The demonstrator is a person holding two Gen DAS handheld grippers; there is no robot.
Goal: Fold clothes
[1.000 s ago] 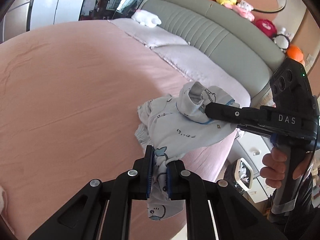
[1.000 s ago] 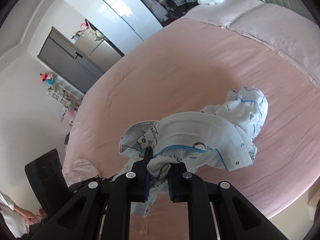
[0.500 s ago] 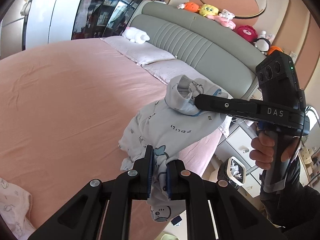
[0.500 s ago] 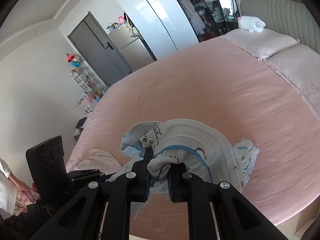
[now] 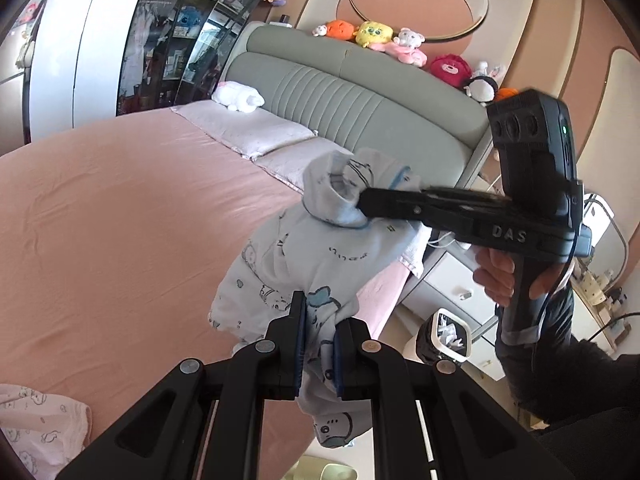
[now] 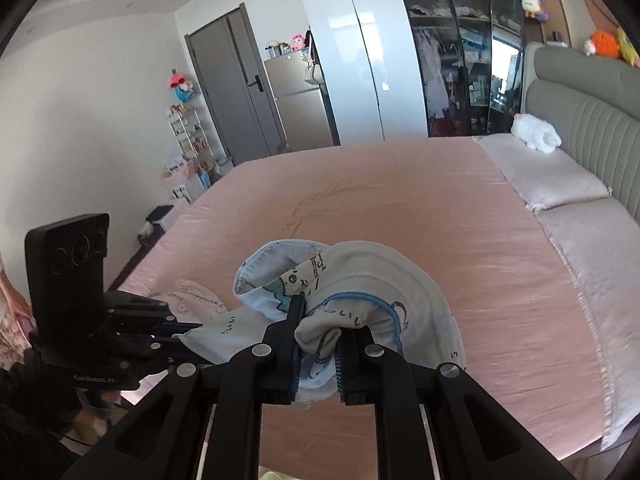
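A pale blue baby garment (image 5: 316, 256) with cartoon prints hangs in the air above the near edge of the pink bed (image 5: 120, 216). My left gripper (image 5: 319, 338) is shut on its lower part. My right gripper (image 5: 362, 206) pinches a bunched upper end, held by a hand (image 5: 500, 276). In the right wrist view the same garment (image 6: 376, 284) drapes over my right gripper (image 6: 318, 344), which is shut on it, and my left gripper (image 6: 192, 326) grips its far end at left.
A pink printed garment (image 5: 36, 420) lies on the bed at lower left, seen also as the pink garment (image 6: 192, 296). Pillows (image 5: 248, 132) and a grey headboard (image 5: 360, 100) with plush toys stand at the far end. A nightstand (image 5: 448, 292) and bin (image 5: 442, 336) sit beside the bed.
Both grippers have lifted the blue garment up off the bed; it now hangs free between them, and both views tilt upward toward the room.
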